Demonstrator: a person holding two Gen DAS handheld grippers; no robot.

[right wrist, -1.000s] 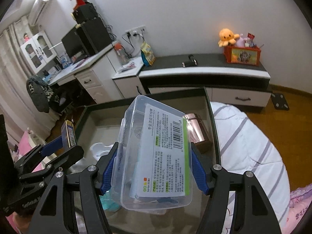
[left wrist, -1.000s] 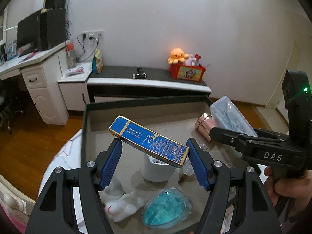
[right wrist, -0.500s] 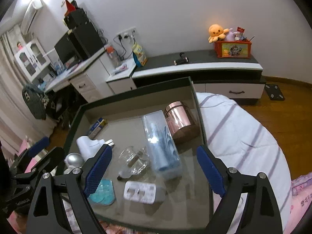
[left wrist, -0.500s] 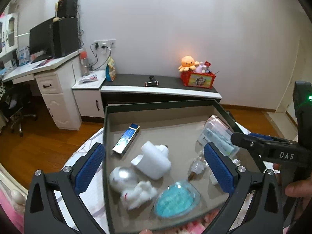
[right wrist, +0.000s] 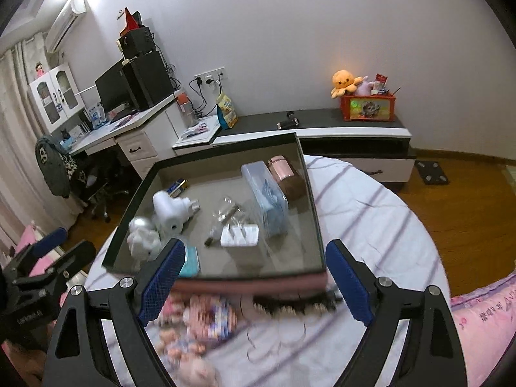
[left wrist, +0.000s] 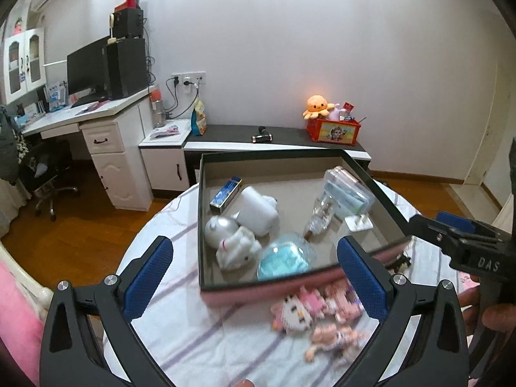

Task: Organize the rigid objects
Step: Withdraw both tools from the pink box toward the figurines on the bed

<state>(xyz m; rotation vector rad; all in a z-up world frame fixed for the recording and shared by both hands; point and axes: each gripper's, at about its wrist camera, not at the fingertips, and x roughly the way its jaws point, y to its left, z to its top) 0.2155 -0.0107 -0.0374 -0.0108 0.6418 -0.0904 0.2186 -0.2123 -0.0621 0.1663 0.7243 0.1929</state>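
The rigid things are gathered in the dark tray, which sits on a round bed with a striped sheet; its raised walls keep hard, loose pieces from sliding off the soft cover. Along the tray's left side lie the blue and gold box, flat against the wall, then the white device, the silver ball and a white figure, all close together. Toward the front sits the clear case with a teal insert. Further right come a clear glass piece and a white adapter, and against the right wall the clear plastic box lies on its side just beside the copper tin, so the bulkier items fill the far right corner. The soft pink dolls lie on the sheet outside the tray, in front of its near wall, which fits a sorting that keeps only hard things inside.

The left hand-held gripper hangs in front of the tray with its jaws spread wide, having just been opening, and nothing lies between its pads. The right hand-held gripper is likewise spread, its jaws also having just been opening, empty and touching nothing, above the tray's near wall and the dolls. Both look free for the next pick.
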